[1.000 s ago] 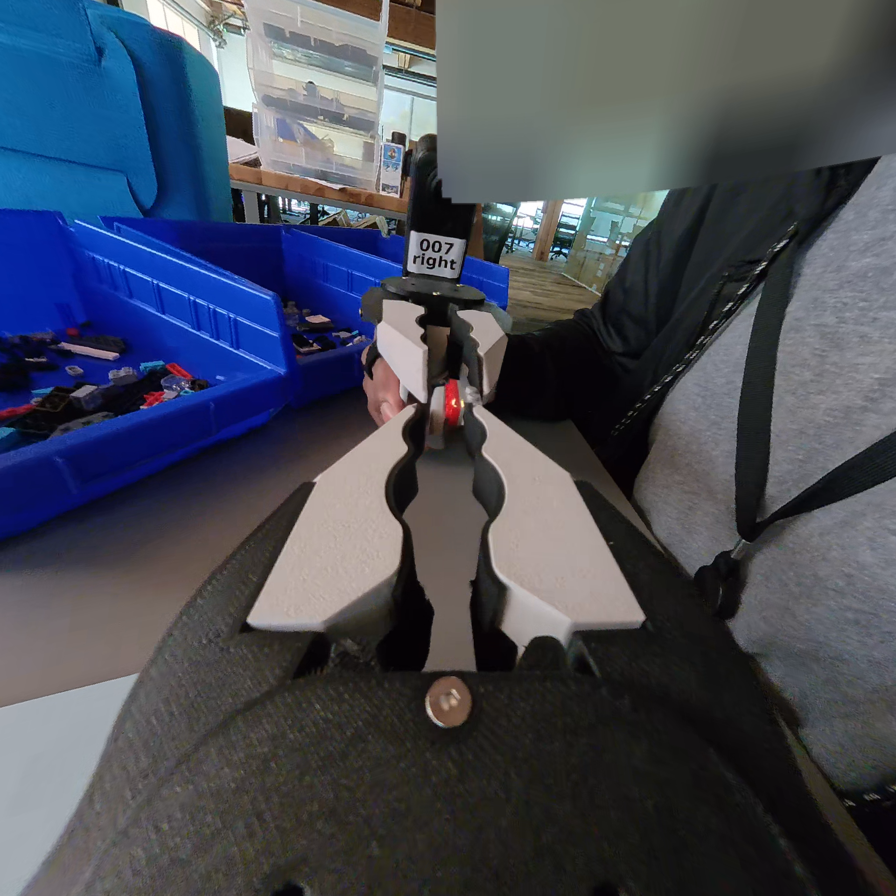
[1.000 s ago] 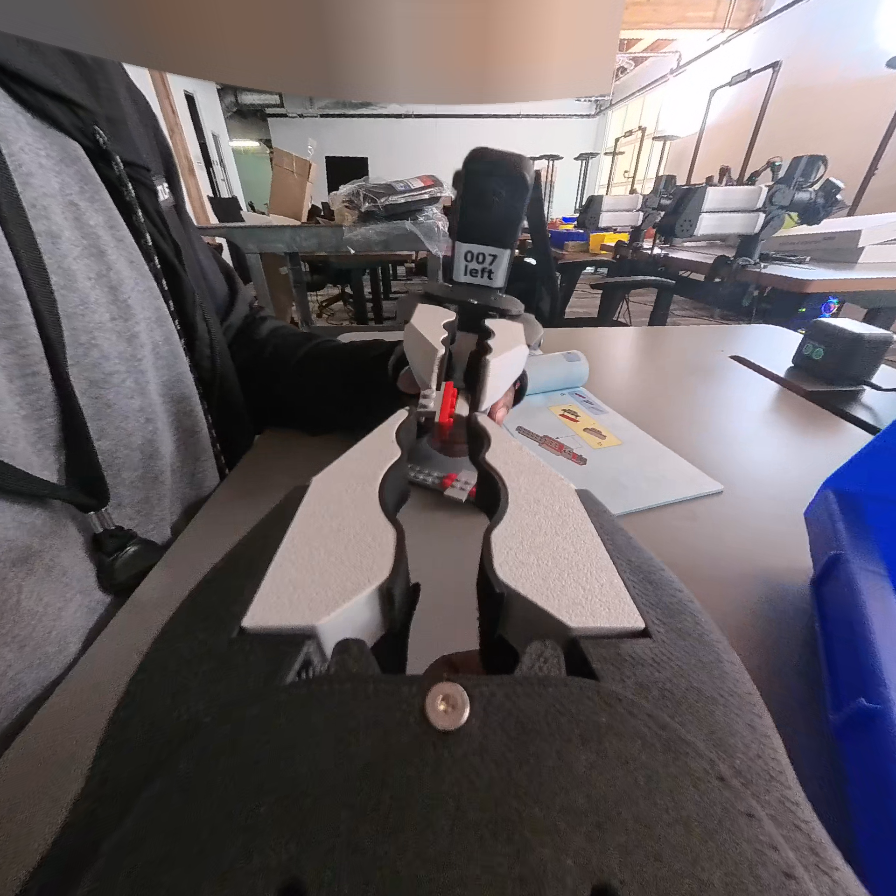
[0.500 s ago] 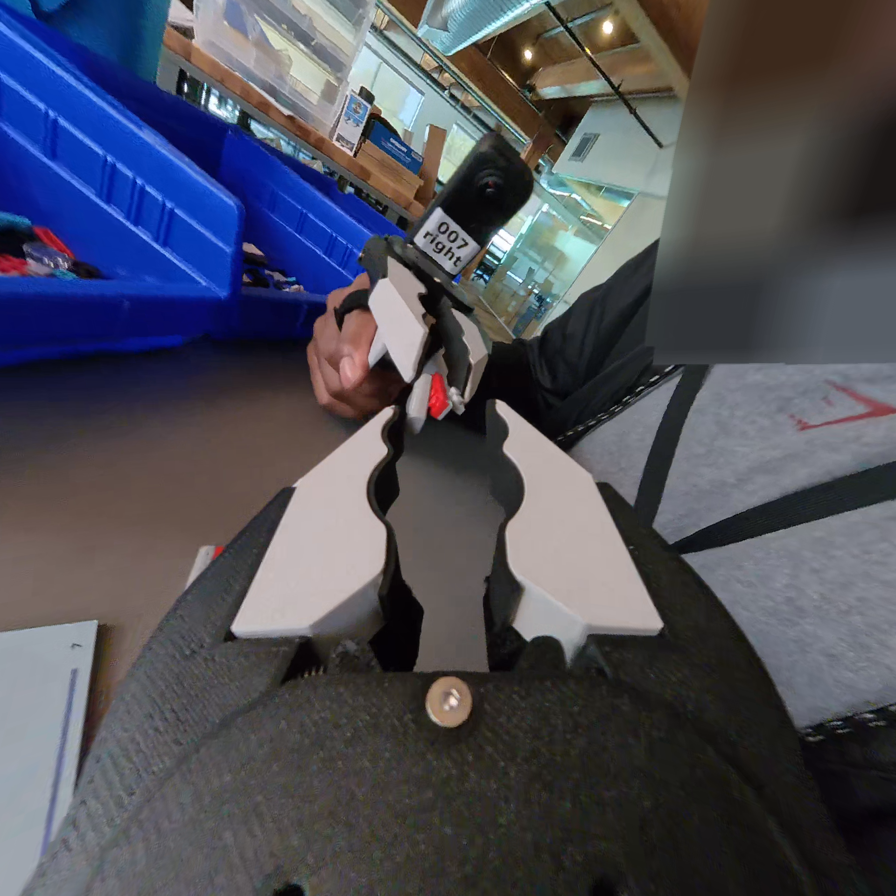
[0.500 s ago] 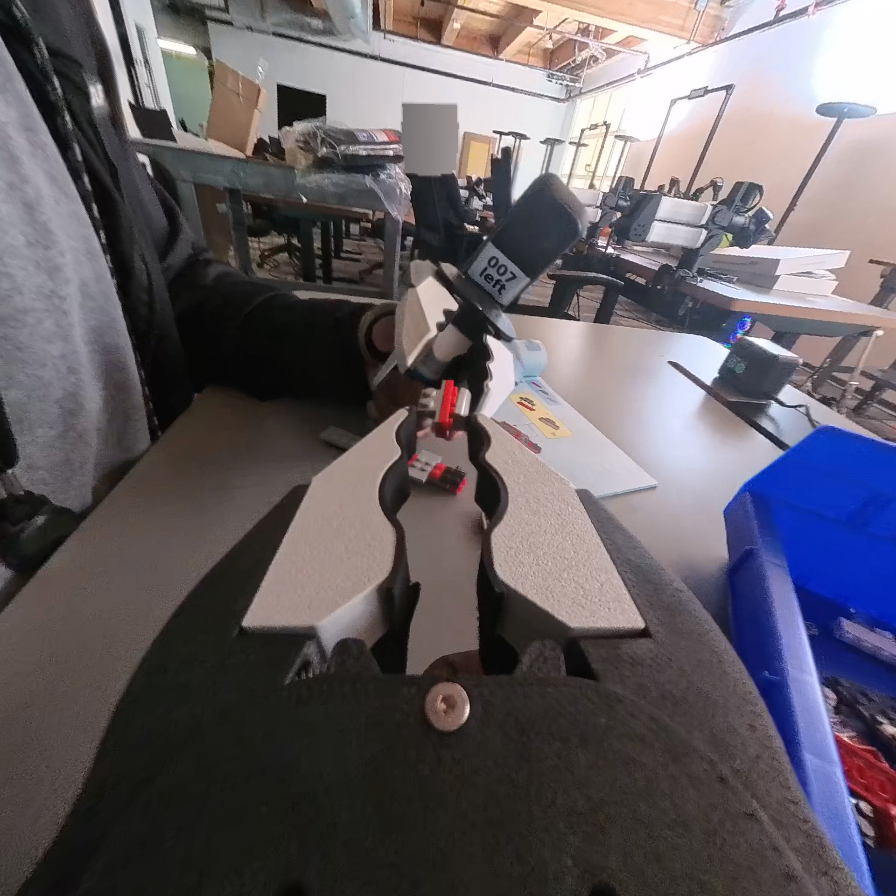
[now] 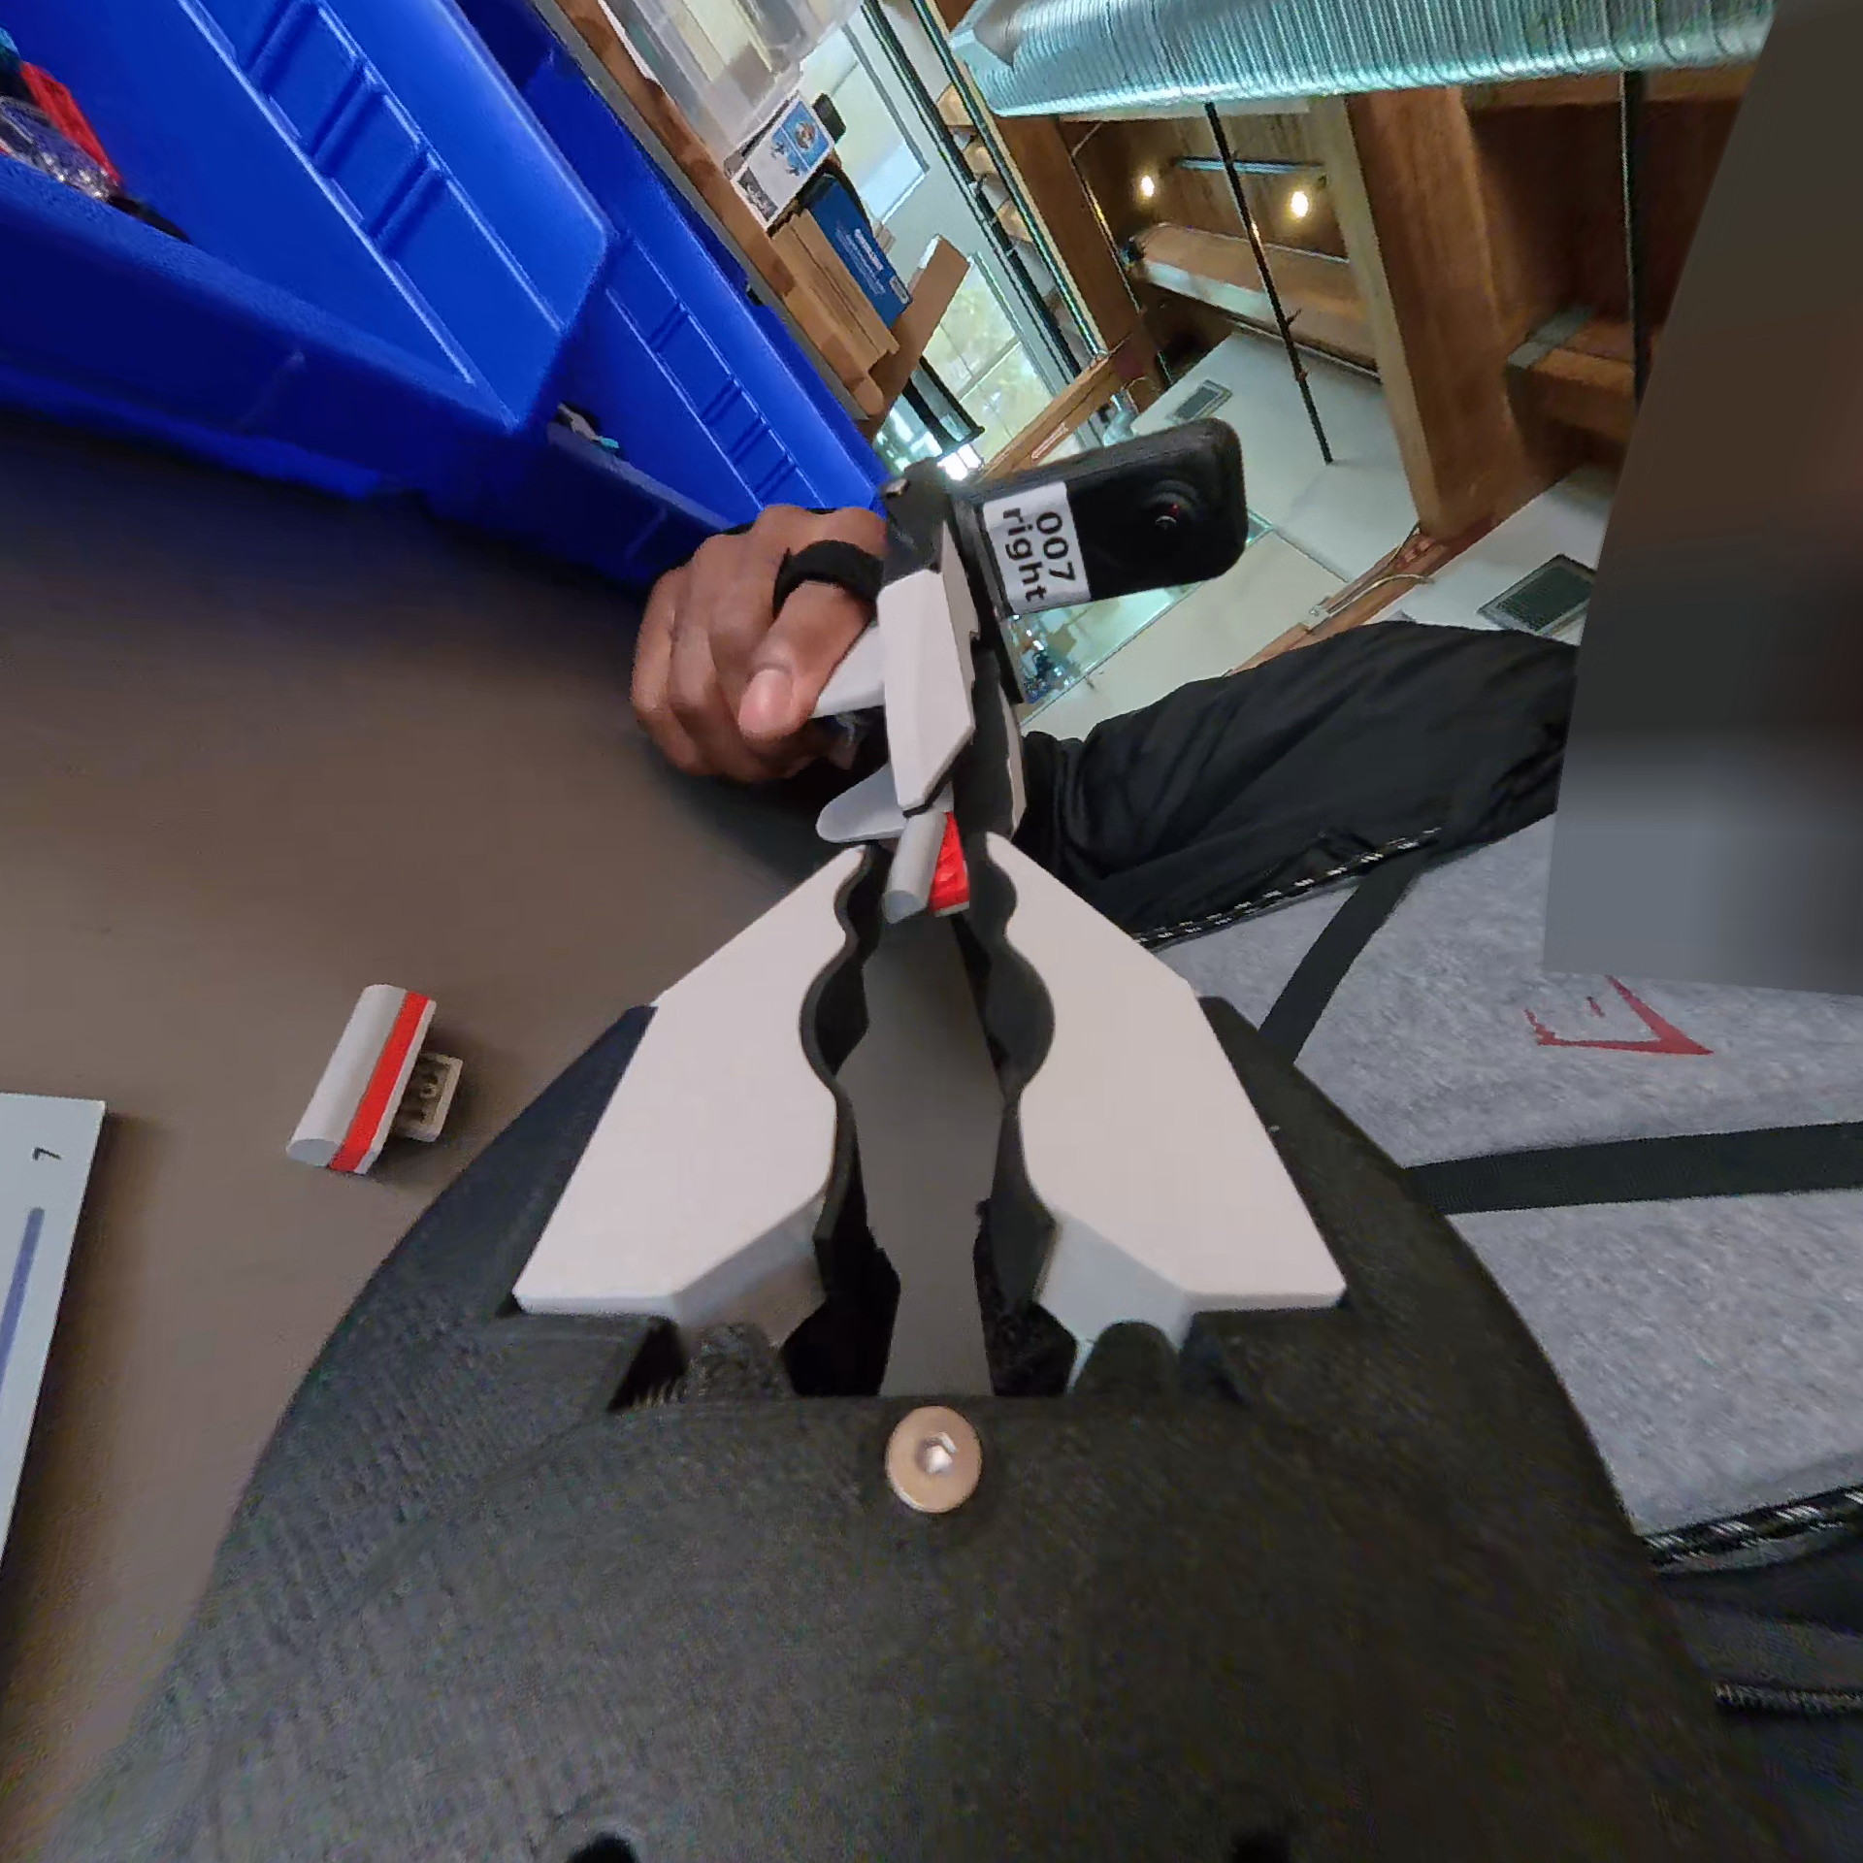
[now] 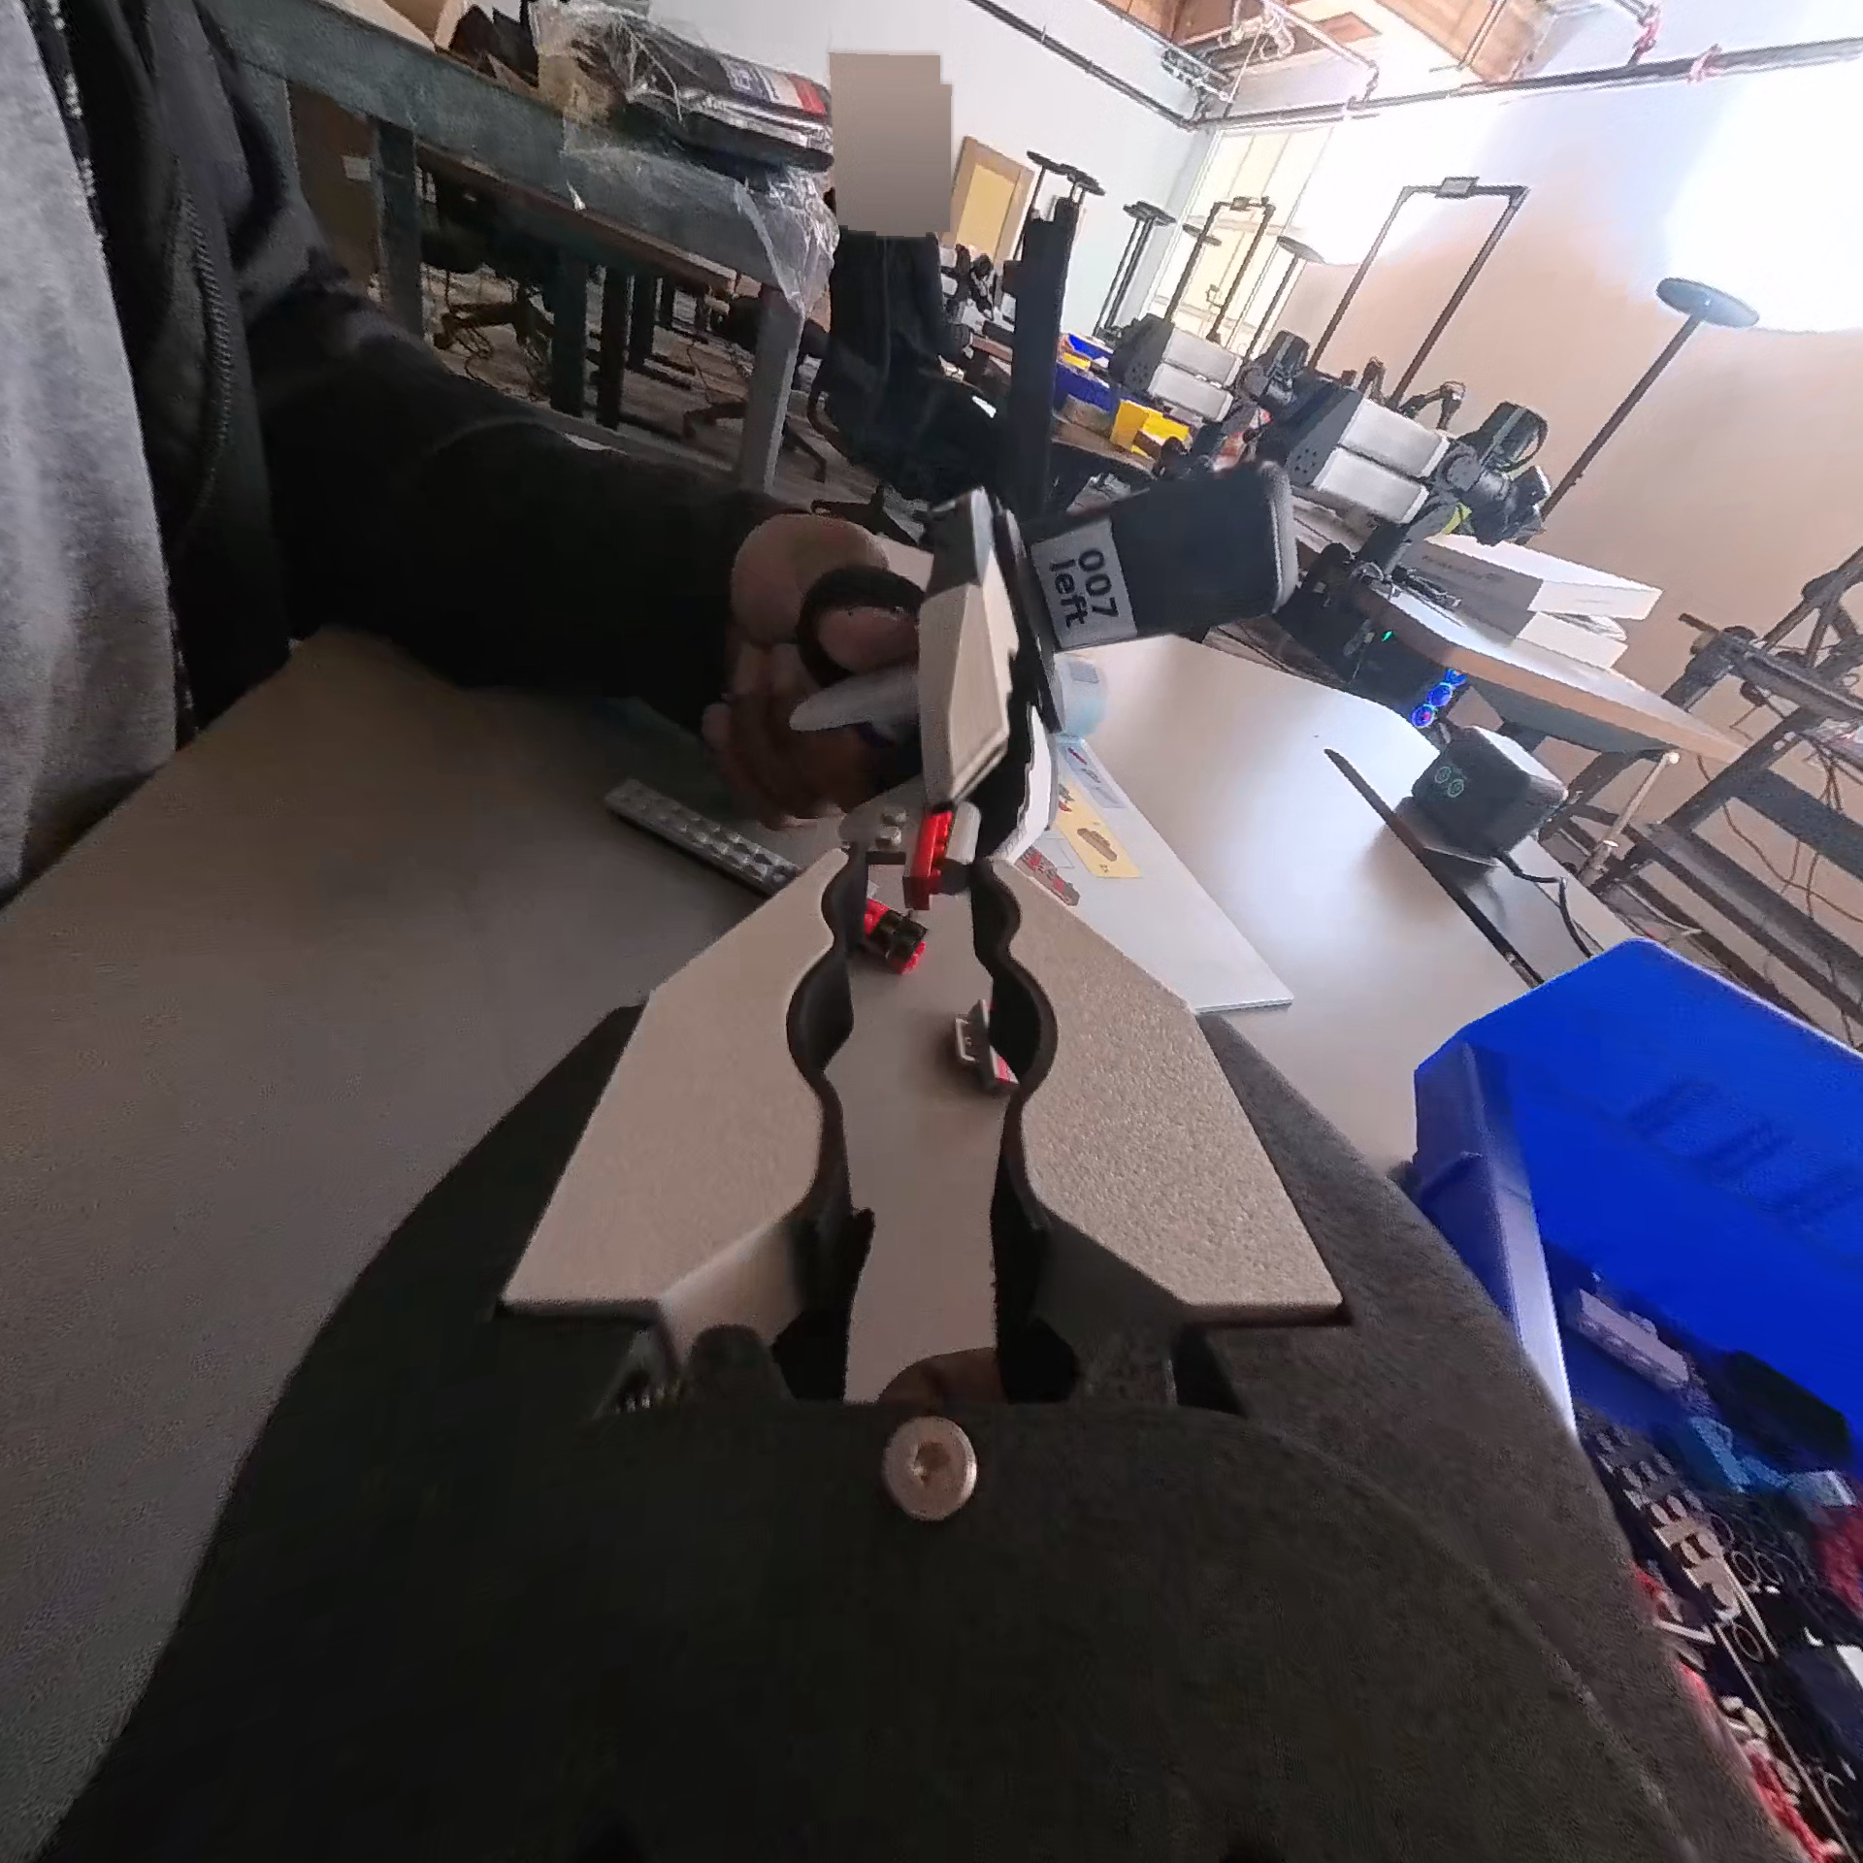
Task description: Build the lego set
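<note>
Since 1 s ago, left gripper [image 5: 922, 867] and right gripper [image 6: 912, 867] rolled sideways, lower over dark worktop [image 5: 302, 756]; both fingers [image 5: 706, 1109] still pinch small grey-and-red lego sub-assembly [image 5: 946, 872] at 12 o'clock, so pressing-together probably unfinished.

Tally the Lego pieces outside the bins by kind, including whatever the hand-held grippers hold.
Long grey studded Lego plate on the table: 1
Small red-and-black Lego piece on the table: 1
Grey Lego block with a red stripe on the table: 1
Held grey-and-red Lego assembly: 1
Total: 4
</note>
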